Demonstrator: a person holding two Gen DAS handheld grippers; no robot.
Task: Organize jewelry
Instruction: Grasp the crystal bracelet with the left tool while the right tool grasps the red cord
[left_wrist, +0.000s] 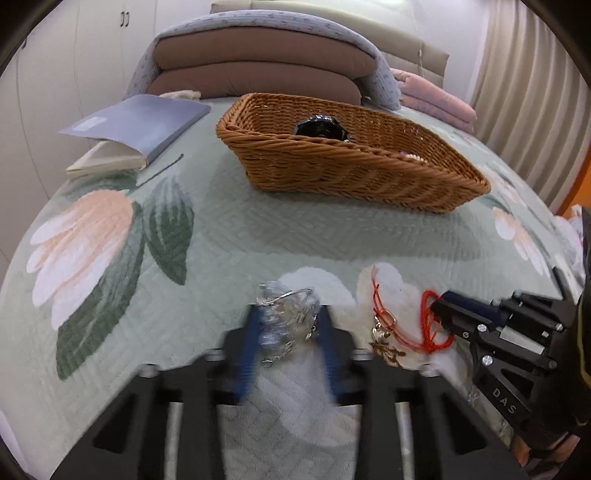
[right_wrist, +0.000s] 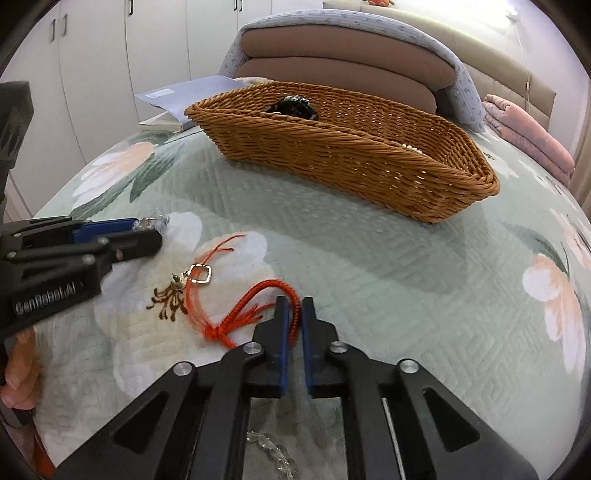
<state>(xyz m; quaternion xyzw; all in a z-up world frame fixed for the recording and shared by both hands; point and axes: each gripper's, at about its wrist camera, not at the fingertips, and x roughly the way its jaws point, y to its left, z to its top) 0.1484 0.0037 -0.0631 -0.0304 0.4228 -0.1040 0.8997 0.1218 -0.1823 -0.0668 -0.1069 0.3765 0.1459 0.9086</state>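
Red braided cord bracelet (right_wrist: 275, 295) lies on the quilt (right_wrist: 369, 266), short of the wicker basket (right_wrist: 369, 162). Right gripper (right_wrist: 294, 306) is clamped on its loop. Left gripper (left_wrist: 288, 321) is closed around the crystal bracelet (left_wrist: 286, 314). Lift both straight up, clear the rim, then release inside.

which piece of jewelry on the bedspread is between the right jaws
The red braided cord bracelet: the right gripper pinches its loop. The clear-bead and silver piece sits in the left gripper instead.
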